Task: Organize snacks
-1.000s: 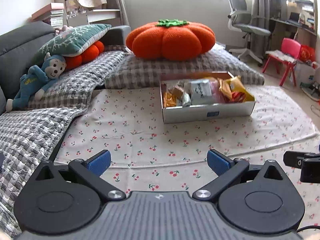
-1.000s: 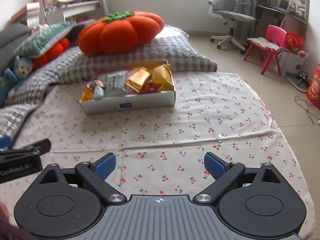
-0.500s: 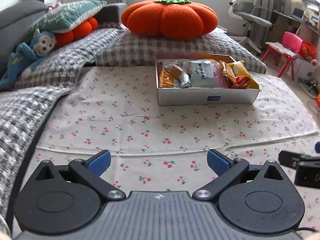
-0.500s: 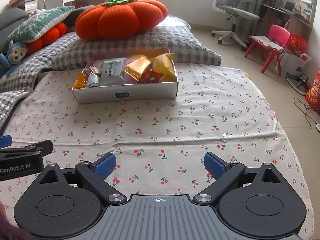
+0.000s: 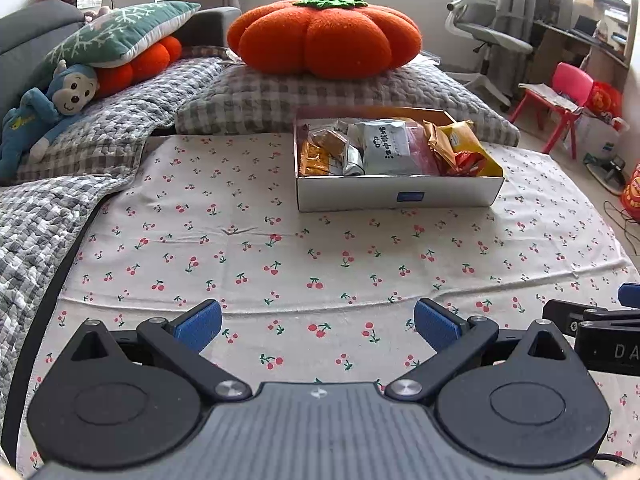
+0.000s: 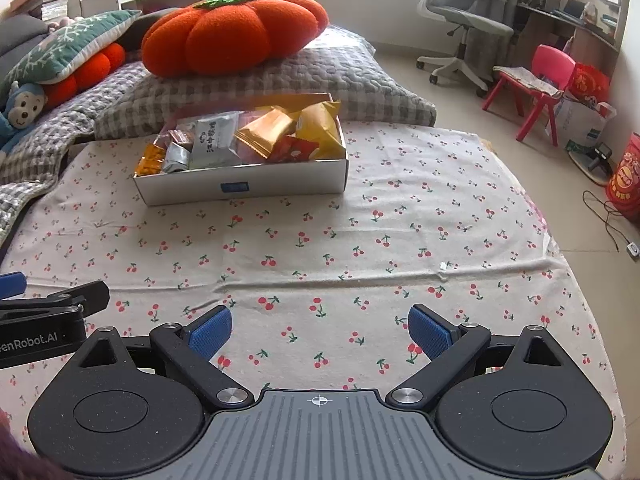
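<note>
both grippers, left gripper (image 5: 318, 326) and right gripper (image 6: 320, 334), hover with fingers spread wide and empty above the cherry-print cloth (image 5: 320, 256). the snack box (image 6: 244, 184), full of packets, sits well ahead; the likely next move is reaching in.

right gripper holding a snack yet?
No, the right gripper is open and empty above the cherry cloth; the snacks sit in the white box.

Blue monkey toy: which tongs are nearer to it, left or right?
Left. The blue monkey toy lies ahead-left of the left tongs; the right tongs are farther off to its right.
</note>
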Demonstrator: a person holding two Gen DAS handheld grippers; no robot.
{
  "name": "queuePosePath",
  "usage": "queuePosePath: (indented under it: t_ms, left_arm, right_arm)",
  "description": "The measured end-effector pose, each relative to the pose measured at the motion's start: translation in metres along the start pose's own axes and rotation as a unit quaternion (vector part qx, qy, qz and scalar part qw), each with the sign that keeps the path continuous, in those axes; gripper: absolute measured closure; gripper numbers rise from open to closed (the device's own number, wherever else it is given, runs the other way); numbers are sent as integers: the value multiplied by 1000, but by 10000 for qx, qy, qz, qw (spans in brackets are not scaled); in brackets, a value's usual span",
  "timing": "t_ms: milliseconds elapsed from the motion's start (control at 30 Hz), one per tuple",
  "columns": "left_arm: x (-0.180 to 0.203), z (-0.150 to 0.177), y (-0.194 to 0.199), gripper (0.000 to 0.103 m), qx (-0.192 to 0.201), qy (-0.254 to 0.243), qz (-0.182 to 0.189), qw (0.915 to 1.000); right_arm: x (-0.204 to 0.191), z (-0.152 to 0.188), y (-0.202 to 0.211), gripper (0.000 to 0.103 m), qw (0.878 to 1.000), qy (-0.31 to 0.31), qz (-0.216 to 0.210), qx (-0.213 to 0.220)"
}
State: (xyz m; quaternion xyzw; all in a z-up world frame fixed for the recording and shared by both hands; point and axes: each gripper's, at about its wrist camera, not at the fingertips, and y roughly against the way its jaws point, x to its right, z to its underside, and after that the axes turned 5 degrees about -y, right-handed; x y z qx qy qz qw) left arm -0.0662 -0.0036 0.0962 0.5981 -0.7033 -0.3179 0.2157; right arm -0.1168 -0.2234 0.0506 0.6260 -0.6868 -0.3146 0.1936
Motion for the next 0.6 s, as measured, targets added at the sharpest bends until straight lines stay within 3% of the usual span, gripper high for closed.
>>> queuePosePath:
  t_ms: [600]
  left_arm:
    - [3,-1,2,0,80,-26,-5,10000]
  right_arm:
    - [4,0,-2,6,10000,-52,57,-63]
